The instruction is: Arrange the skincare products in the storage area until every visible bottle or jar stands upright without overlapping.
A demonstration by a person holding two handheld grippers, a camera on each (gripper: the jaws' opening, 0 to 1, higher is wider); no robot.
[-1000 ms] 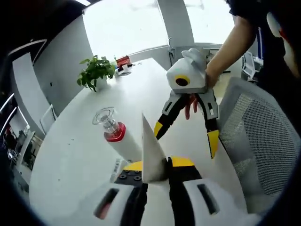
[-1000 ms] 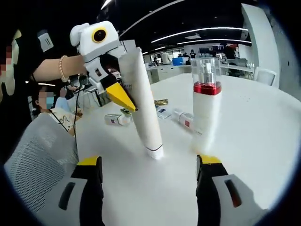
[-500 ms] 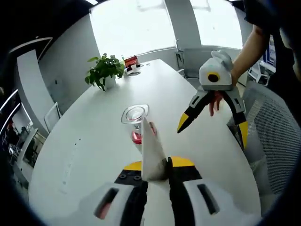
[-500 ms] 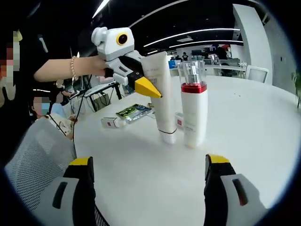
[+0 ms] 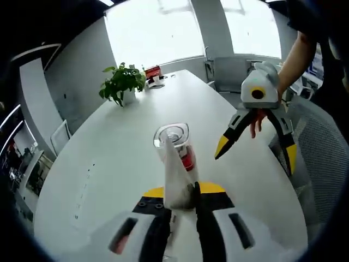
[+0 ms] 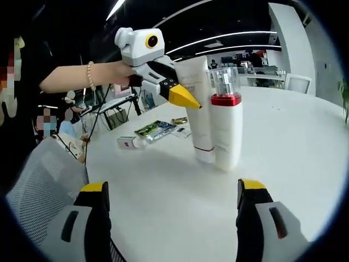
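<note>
I am pinching the white tube (image 5: pixel 175 180) by its flat crimped end betw. the left gripper (image 6: pixel 182 97) jaws; it is standing cap-down, touching the pump bottle (image 6: pixel 226 125) just beyond them. The right gripper (image 6: pixel 174 218) is hovering w/ jaws spread wide, tube and bottle ahead of them. I judge the tube soft and light, easy to tip; the crimp is the best hold.

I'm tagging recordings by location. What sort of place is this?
Probably an open-plan office. The products stand on a big white meeting table with a potted plant; a mesh office chair sits beside it, and rows of desks run under strip lights behind.
</note>
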